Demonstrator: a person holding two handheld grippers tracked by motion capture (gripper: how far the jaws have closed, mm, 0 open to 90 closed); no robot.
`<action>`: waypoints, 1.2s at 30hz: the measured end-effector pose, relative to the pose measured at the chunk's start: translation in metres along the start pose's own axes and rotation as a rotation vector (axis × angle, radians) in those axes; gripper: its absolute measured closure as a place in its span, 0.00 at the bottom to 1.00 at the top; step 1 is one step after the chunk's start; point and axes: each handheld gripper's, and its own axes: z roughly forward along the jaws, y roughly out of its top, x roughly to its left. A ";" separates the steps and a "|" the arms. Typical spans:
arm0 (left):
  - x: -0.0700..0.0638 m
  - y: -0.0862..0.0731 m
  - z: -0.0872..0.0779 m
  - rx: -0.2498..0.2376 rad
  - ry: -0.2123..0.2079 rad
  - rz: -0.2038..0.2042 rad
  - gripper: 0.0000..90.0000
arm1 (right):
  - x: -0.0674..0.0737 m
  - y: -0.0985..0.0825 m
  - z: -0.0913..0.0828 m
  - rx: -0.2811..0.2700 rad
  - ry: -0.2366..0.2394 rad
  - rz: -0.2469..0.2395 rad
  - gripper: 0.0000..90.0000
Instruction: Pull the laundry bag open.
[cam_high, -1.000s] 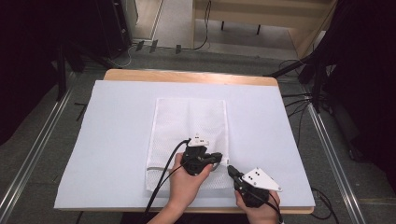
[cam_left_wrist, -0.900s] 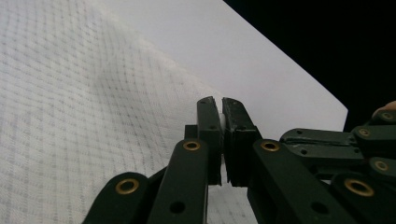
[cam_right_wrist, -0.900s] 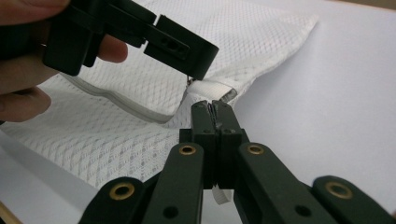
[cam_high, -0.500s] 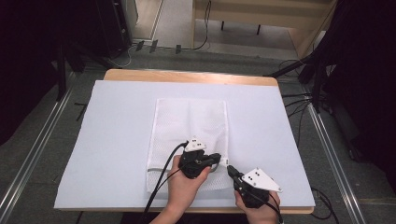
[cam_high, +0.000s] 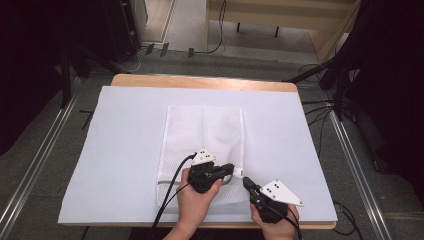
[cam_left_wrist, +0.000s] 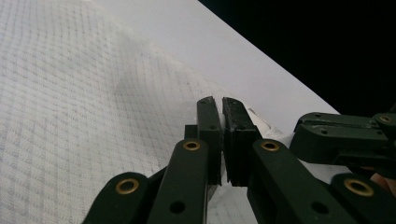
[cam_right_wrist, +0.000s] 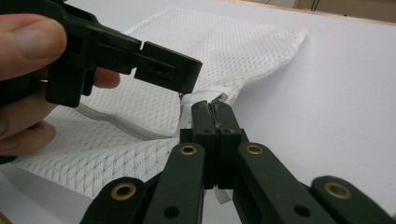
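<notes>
A white mesh bag (cam_high: 204, 131) lies flat in the middle of the white-covered table (cam_high: 125, 135), and its zipper runs along the near edge. My left gripper (cam_high: 231, 169) lies over the bag's near right corner with its jaws shut. In the right gripper view a thin dark piece, seemingly the zipper pull, hangs from the left gripper's tip (cam_right_wrist: 187, 84) down to the mesh bag (cam_right_wrist: 224, 46). My right gripper (cam_high: 246, 181) meets that same corner from the near right. Its jaws (cam_right_wrist: 211, 106) are shut on the bag's white hem. The left gripper (cam_left_wrist: 222, 99) rests above the mesh (cam_left_wrist: 93, 102).
The table's wooden far edge (cam_high: 200, 82) shows beyond the white cover. Cables (cam_high: 170, 190) trail from the grippers toward the person. Dark stands and a metal rail (cam_high: 350, 150) flank the table. Bare cover lies left and right of the bag.
The left gripper has drifted slightly toward the person along the bag's near edge. The right gripper has stayed at the corner.
</notes>
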 end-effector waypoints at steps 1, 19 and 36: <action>0.000 -0.001 -0.001 -0.008 -0.004 -0.005 0.97 | 0.000 0.000 0.000 0.002 -0.007 0.002 1.00; 0.007 -0.007 -0.005 -0.016 -0.016 -0.043 0.97 | -0.002 0.002 0.000 0.005 -0.008 0.024 1.00; 0.009 -0.010 -0.007 -0.023 0.009 -0.063 0.97 | -0.004 0.005 -0.003 -0.008 -0.004 0.060 1.00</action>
